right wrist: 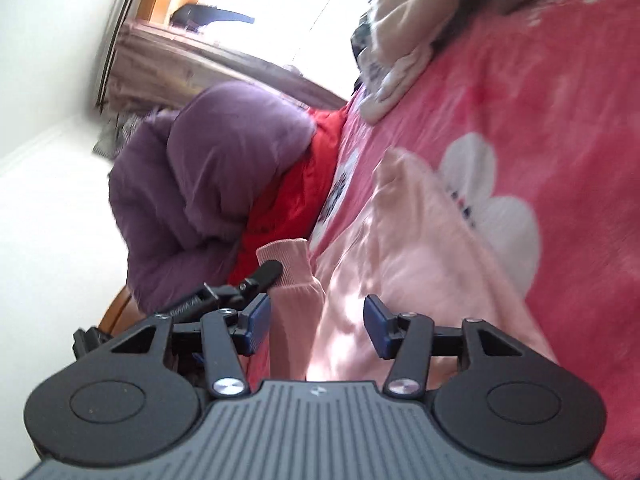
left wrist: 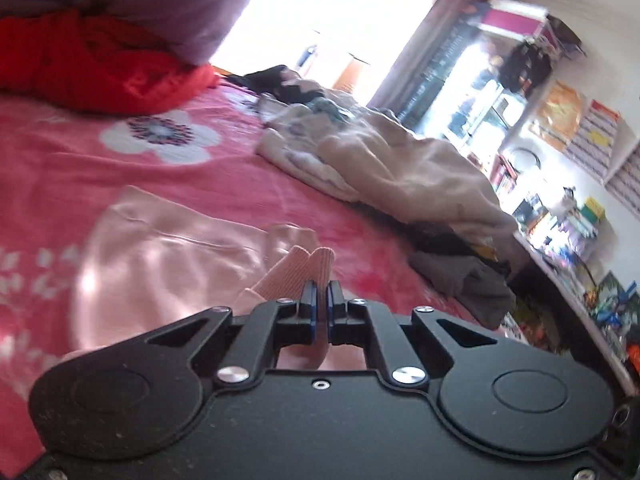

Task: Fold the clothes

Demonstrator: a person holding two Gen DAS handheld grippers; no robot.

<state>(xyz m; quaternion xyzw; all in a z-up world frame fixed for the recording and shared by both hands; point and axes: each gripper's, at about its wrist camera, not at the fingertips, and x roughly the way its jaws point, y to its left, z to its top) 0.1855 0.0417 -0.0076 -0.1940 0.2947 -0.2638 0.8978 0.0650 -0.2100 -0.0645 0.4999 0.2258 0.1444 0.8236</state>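
Left claw (left wrist: pixel 322 294) pinches pink cuff (left wrist: pixel 308 270) (right claw (right wrist: pixel 318 326) agape).

Bed under a pink floral bedspread (left wrist: pixel 248 184), white flower print with purple centres. Purple quilt (right wrist: pixel 208 184) heaped at one end, red quilt (left wrist: pixel 92 68) lying under it. Bright window (left wrist: pixel 332 12) beyond the bed, overexposed; brownish curtain (left wrist: pixel 424 52) at its side. Crowded shelves (left wrist: pixel 560 216) along the wall, contents blurred. Posters (left wrist: pixel 560 116) on the white wall above them.
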